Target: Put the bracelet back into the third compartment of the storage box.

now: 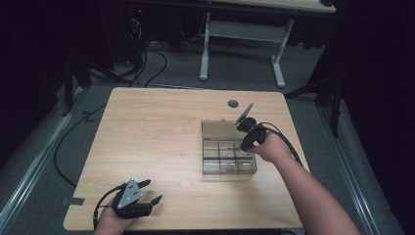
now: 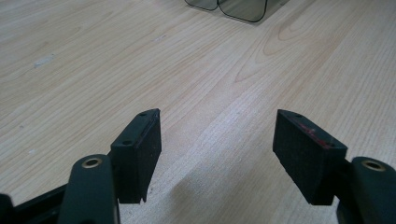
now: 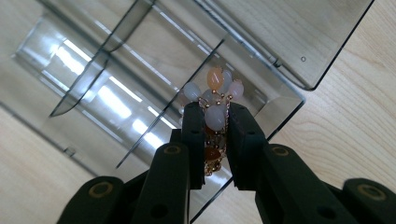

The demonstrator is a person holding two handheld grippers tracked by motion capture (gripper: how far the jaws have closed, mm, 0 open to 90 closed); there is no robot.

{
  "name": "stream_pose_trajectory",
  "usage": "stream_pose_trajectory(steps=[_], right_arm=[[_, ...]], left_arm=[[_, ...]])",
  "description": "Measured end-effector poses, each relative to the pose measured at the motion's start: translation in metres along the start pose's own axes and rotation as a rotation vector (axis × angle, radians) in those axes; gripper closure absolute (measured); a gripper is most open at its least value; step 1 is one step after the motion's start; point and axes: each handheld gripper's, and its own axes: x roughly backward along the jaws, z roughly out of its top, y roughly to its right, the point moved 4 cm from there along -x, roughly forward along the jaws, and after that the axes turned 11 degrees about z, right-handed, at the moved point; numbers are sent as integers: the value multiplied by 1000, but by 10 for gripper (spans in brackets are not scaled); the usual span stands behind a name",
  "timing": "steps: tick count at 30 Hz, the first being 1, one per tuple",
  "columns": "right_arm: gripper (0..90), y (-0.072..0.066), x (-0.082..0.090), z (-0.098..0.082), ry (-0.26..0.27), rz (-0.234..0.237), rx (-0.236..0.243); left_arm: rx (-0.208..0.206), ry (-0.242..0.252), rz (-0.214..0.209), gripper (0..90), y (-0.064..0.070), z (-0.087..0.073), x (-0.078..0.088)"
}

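the wooden table (image 1: 161,147) carries a clear divided box (image 1: 229,155) toward my right, its lid lying flat behind it. my left gripper (image 2: 217,149) rests near the table's front edge, jaws spread on nothing. my right gripper (image 3: 215,140) hangs over the box, clamped on a beaded bracelet (image 3: 215,100).

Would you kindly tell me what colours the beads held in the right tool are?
Milky white and orange beads, clearest in the right gripper view.
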Motion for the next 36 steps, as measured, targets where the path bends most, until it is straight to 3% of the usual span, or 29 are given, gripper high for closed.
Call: stream_pose_trajectory(steps=[2,4,5,6,16,17,21,23,26,28,36], right_arm=[[790,3,-4,2,-1,0,-23],[790,7,-6,4,3,-5,-10],[790,5,-8,4,-6,-2,-73],[789,9,-10,6,-1,-3,-27],[784,19,-31,7,-18,4,-39],[783,17,-32,7,-20,13,-71],[776,20,-38,6,-18,12,-60],[762,20,-39,5,-21,12,-83],[752,21,-38,5,-12,13,-54],[746,21,-37,4,-13,13,-70],[716,20,-29,4,14,26,-63]], left_arm=[[-1,-2,-2,332,0,0,0],[-1,-2,-3,332,0,0,0],[-1,-2,-4,332,0,0,0],[-1,-2,-3,332,0,0,0],[-2,-4,-4,332,0,0,0],[-2,-4,-4,332,0,0,0],[-2,-5,-5,332,0,0,0],[-1,-5,-5,332,0,0,0],[-1,-6,-6,332,0,0,0],[0,-6,-6,332,0,0,0],[-1,-6,-6,332,0,0,0]])
